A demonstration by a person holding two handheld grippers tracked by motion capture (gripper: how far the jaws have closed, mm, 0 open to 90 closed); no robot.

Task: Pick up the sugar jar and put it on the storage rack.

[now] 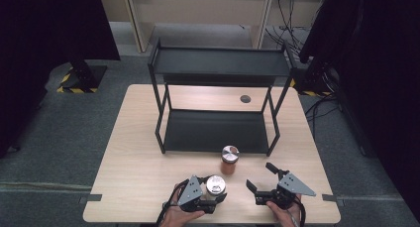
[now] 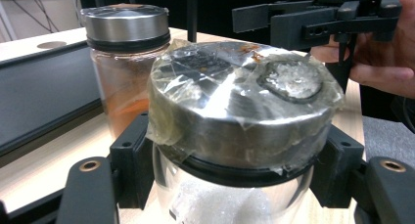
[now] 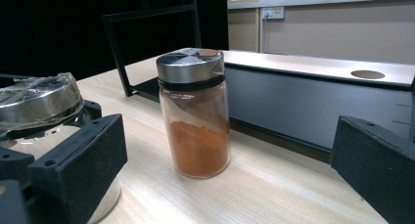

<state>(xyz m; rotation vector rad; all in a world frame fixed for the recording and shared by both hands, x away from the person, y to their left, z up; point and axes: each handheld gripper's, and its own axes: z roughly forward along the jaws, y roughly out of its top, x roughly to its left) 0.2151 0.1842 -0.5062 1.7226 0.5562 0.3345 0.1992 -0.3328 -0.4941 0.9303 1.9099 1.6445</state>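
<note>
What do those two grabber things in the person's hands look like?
Both are black, blocky tools. The left gripper and the right gripper each carry a grey three-cornered plate on top. Each has two chunky black jaws with matte, square-edged pads and small round screw holes. A thin black cable trails from each toward the person. The hands are bare, and no sleeve shows.
</note>
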